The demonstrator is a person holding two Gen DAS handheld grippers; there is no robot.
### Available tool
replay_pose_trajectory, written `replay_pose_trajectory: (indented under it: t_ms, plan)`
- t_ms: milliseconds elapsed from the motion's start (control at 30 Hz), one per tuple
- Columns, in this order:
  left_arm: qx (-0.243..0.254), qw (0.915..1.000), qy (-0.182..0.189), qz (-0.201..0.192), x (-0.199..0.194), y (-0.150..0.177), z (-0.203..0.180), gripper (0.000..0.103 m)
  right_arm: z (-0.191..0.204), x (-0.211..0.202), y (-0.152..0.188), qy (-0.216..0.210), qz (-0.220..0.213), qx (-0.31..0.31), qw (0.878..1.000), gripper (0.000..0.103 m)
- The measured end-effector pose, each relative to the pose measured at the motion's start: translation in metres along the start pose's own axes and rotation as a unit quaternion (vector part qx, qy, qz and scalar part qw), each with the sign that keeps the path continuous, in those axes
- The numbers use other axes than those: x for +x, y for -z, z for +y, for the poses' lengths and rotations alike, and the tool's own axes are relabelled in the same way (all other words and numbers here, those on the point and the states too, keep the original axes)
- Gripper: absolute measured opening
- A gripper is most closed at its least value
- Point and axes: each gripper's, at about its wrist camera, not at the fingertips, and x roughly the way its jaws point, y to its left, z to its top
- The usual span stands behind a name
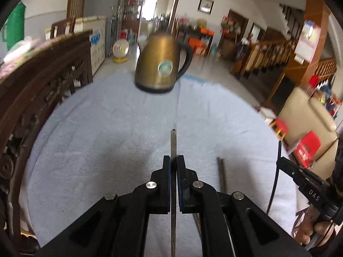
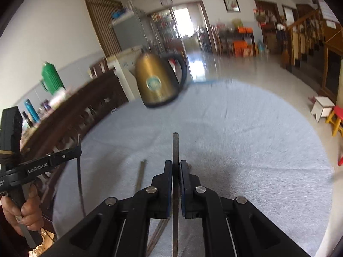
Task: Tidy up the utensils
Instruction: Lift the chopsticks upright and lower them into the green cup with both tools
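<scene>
In the left wrist view my left gripper [image 1: 173, 159] is shut on a thin metal chopstick [image 1: 173, 143] that sticks forward above the pale blue cloth [image 1: 107, 128]. Another chopstick [image 1: 221, 175] lies on the cloth just to its right. My right gripper [image 1: 281, 162] shows at the right edge, pinching a dark chopstick [image 1: 276, 184]. In the right wrist view the right gripper [image 2: 175, 163] is shut on its chopstick [image 2: 175, 147]. The left gripper [image 2: 78, 150] is at the left with its chopstick [image 2: 79, 182] hanging down. A loose chopstick [image 2: 141, 175] lies between them, and more chopsticks [image 2: 157, 233] lie below my right jaws.
A bronze kettle [image 1: 163, 64] [image 2: 159, 81] stands at the far end of the cloth. Dark carved wooden furniture [image 1: 42, 90] [image 2: 70, 115] runs along the left, bearing a green flask [image 2: 51, 79]. Red and yellow stools [image 1: 280, 128] and a white stool [image 2: 322, 107] stand on the floor to the right.
</scene>
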Motion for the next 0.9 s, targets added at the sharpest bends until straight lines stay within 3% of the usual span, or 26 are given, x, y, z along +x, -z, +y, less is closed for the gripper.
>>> replay_pose_trajectory:
  t_ms: [267, 467, 900]
  plan:
    - [0.004, 0.9970, 0.020, -0.075, -0.075, 0.022, -0.023, 0.005, 0.020, -0.075, 0.019, 0.008, -0.088, -0.007, 0.996, 0.007]
    - [0.016, 0.9945, 0.024, -0.101, -0.108, 0.034, -0.036, 0.005, 0.037, -0.113, 0.027, 0.017, -0.130, -0.021, 0.991, 0.007]
    - [0.032, 0.9817, 0.046, -0.182, -0.187, 0.022, -0.058, 0.005, 0.078, -0.189, 0.011, 0.015, -0.229, -0.061, 0.971, 0.007]
